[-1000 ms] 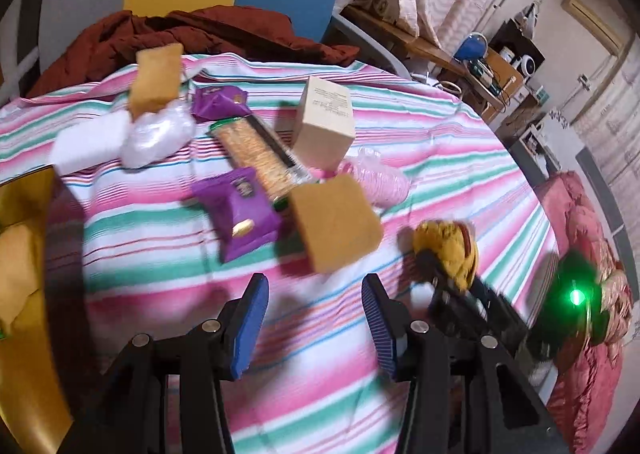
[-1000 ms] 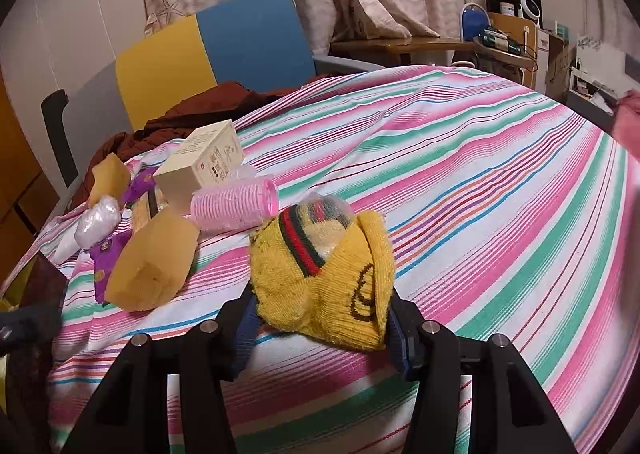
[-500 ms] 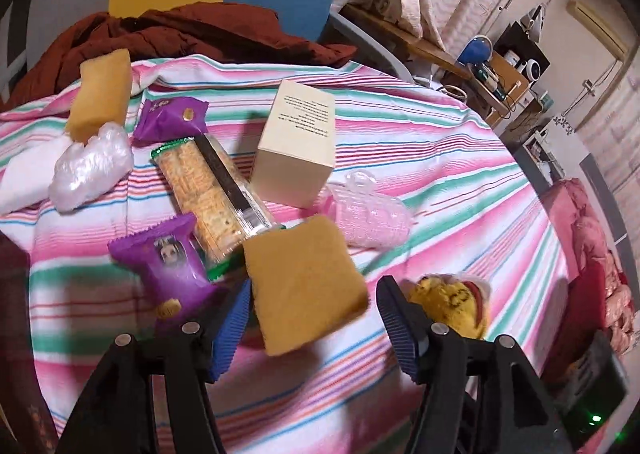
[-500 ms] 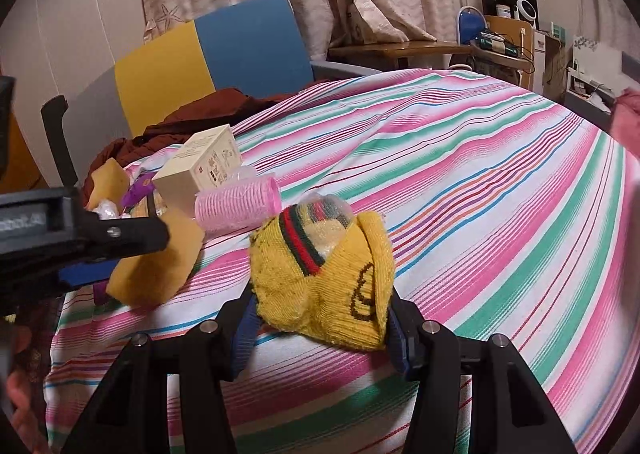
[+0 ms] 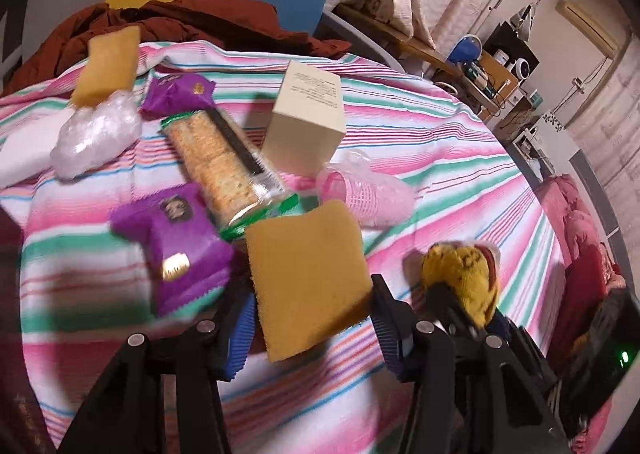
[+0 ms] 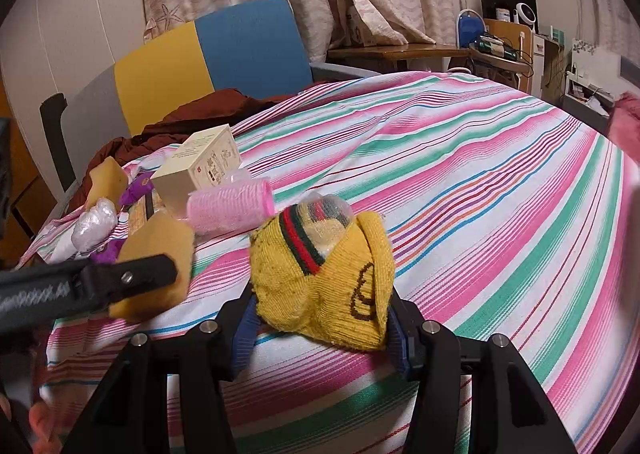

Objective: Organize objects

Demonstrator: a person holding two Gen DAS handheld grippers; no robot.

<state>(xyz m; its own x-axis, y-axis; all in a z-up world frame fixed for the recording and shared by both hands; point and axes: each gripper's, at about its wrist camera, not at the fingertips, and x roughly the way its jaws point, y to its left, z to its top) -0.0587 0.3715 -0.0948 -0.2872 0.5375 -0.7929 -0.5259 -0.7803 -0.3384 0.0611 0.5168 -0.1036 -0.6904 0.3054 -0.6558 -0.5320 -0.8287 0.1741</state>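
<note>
yellow sponge (image 5: 308, 274) on striped tablecloth (image 5: 440, 142), long axis running toward camera, left gripper (image 5: 310, 328) jaws just closing around it, right gripper (image 6: 320, 328) clamped on yellow sock (image 6: 324, 282)

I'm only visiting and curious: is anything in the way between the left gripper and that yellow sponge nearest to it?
Nothing visible blocks it. The yellow sponge already sits between the blue pads of the left gripper, whose jaws have just been closing around it. The purple snack packet lies close beside the left pad but not in the gap.
</note>
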